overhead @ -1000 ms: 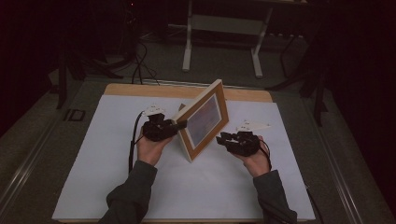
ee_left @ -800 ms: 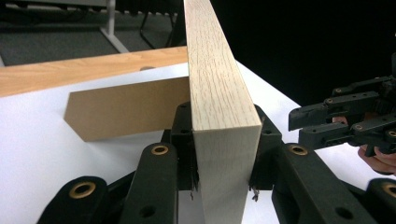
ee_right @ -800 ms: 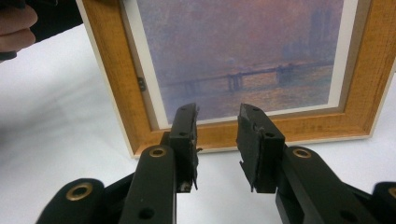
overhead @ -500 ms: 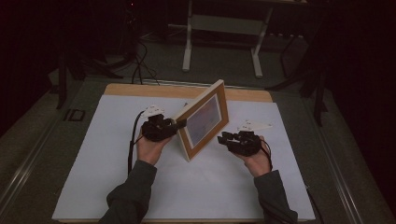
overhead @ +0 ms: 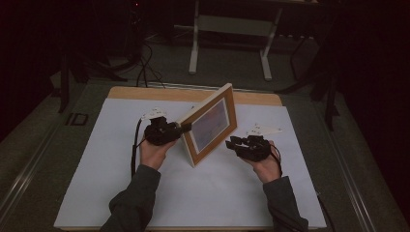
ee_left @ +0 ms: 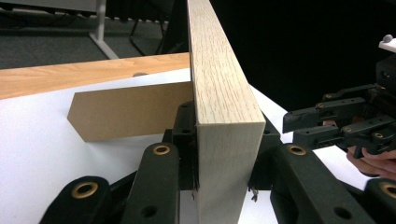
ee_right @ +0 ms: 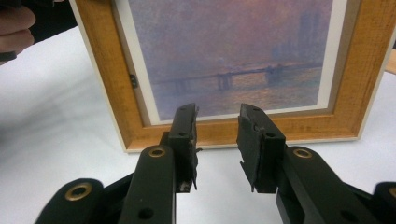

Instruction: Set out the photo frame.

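Left gripper view has the left gripper (ee_left: 224,163) clamped on the picture frame (ee_left: 219,88); the right gripper (ee_right: 217,140) gapes empty; a loosened pinch could topple it.

I see a white sheet (overhead: 96,164) covering the table (overhead: 145,93) beneath the grippers, its wooden edge bare at the far side; beyond that, past the grippers, a white metal stand (overhead: 229,29) on dark floor (overhead: 29,159); black cables (overhead: 142,67) trail there.
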`<action>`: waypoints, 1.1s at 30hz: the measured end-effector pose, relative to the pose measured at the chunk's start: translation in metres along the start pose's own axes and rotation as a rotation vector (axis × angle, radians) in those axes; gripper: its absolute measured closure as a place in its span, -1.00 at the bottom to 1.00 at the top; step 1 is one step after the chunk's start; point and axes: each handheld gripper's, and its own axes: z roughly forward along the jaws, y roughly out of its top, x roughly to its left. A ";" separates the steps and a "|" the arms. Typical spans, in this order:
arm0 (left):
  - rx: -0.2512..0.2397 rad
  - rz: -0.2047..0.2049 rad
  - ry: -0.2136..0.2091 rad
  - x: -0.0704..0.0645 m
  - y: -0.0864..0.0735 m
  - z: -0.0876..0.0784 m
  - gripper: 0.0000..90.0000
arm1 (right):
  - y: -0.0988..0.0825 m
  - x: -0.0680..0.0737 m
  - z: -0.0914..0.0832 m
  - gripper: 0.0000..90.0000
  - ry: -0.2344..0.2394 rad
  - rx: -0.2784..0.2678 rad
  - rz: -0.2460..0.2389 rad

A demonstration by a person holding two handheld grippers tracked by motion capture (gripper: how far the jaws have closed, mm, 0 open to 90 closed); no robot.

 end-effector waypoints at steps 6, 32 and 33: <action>-0.001 -0.003 -0.013 0.002 0.000 -0.001 0.58 | 0.001 -0.002 -0.001 0.47 -0.011 -0.006 0.005; 0.025 0.016 -0.080 0.014 0.002 -0.007 0.58 | 0.029 -0.043 0.005 0.33 -0.095 0.001 0.025; 0.027 0.016 -0.086 0.015 0.002 -0.007 0.58 | 0.029 -0.045 0.006 0.32 -0.097 0.006 0.029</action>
